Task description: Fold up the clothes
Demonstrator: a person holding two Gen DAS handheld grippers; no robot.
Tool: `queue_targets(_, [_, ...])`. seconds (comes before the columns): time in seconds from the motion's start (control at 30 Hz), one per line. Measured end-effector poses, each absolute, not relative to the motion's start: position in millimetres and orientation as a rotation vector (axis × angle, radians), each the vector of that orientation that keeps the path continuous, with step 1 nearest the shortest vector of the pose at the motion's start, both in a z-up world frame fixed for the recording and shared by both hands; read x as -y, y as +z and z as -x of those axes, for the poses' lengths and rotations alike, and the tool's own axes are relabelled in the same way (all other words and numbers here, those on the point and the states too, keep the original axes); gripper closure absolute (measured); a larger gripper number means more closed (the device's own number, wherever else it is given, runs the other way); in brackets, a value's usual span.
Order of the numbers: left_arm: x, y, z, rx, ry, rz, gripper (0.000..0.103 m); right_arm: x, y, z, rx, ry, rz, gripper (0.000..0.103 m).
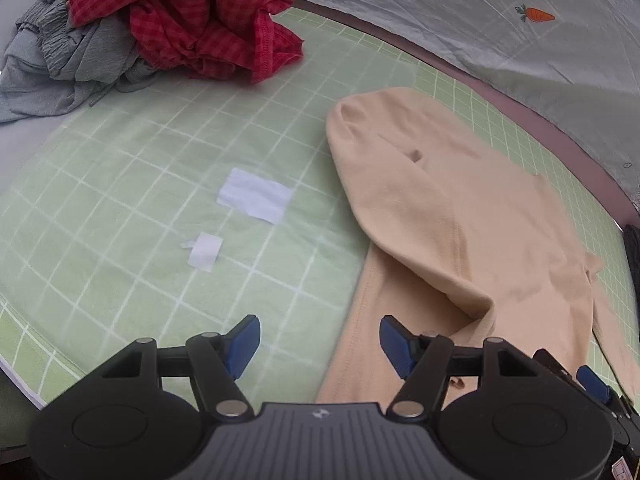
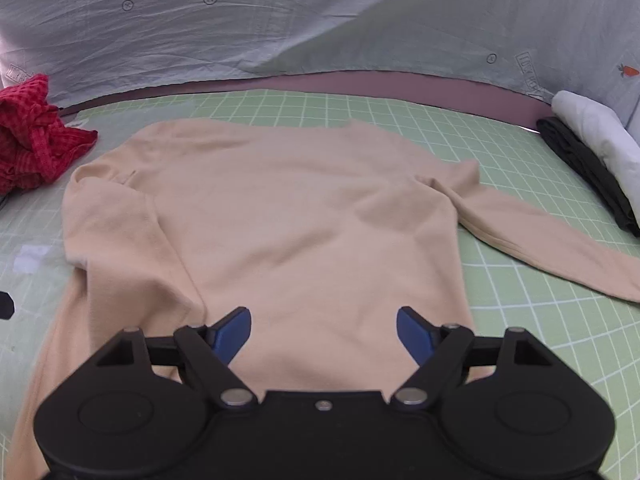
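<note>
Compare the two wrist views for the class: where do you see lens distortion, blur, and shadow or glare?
Left wrist view: fisheye bends the green grid mat lines into curves; dark vignette corners; the beige sweater is slightly smeared at its right side. Right wrist view: same bowed grid; the sweater's texture is soft; lighting even, shadows faint, no glare in either.

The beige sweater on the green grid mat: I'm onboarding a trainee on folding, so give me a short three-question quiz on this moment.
1. True or false: the beige sweater's left-hand sleeve in the right wrist view is already folded over its body.
2. Which lies nearest the red checked garment? A) grey garment B) black and white folded clothes C) white tape patches
3. Fill in: the left tongs and right tongs are both ____, holding nothing.

Key: 1 true; 2 A; 3 open
</note>
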State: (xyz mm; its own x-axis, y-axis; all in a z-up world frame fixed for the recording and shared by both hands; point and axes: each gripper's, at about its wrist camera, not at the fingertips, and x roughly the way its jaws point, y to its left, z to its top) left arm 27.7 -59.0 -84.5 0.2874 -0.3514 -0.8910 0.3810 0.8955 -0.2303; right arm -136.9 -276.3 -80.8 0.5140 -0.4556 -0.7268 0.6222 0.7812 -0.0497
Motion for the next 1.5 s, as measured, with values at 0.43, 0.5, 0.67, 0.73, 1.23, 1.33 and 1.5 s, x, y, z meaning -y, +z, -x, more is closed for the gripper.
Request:
queue_targets(0.43, [31, -102, -62, -1.207, -0.514, -0.133, 0.036, 202, -68, 84, -0.693, -0.542, -0.187, 0.030])
queue_targets(0.5, [30, -103, -65, -1.211, -0.522, -0.135, 0.036, 198, -69, 79, -0.700, -0.520, -0.178, 0.030])
queue_targets(0.67, [33, -101, -70, -1.198, -0.538, -0.137, 0.036, 200, -81, 62, -0.787, -0.534, -0.153, 0.051])
queue_targets(0.73, [35, -101, -71, -1.198, -0.536, -0.127, 0.036, 208, -86, 61, -0.816, -0.527, -0.181, 0.081])
queue_targets(1.23, [70, -89, -64, -1.168, -0.522, -0.097, 0.036, 376, -61, 130, -0.609, -0.913, -0.487, 0.097])
queue_targets(1.33, [77, -88, -60, -1.159, -0.506, -0.105, 0.036, 408, -66, 151, -0.634, -1.006, -0.490, 0.088])
queue_targets(1.5, [80, -89, -57, -1.165, -0.473, -0.112, 0.036, 415, -74, 175, -0.639, -0.971, -0.502, 0.069])
